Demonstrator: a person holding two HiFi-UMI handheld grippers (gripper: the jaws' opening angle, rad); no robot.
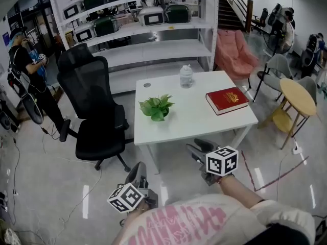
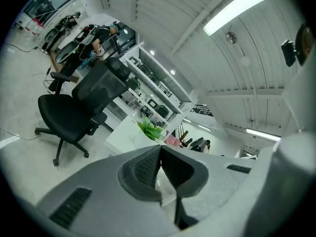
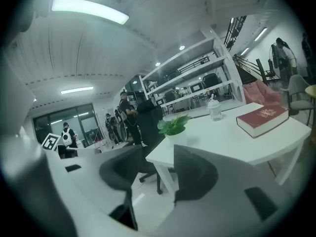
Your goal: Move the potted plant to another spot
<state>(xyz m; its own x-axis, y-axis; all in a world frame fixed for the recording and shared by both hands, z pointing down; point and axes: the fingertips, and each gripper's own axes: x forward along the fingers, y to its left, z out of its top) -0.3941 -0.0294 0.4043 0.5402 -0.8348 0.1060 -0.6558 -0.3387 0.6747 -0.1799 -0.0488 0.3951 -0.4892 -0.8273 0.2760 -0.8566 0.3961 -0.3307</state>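
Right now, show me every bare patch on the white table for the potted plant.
On the table, the widest bare patch is the near strip, between the potted plant and the front edge. Another lies between plant and red book. The back left corner holds only a grommet. Crowded: by the bottle at the back and the book's right end.

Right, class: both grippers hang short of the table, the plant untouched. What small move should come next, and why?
Probably bring the right gripper forward over the table toward the potted plant. Its jaws stand apart and empty, and the plant sits clear of the bottle and red book, so the approach looks unobstructed.
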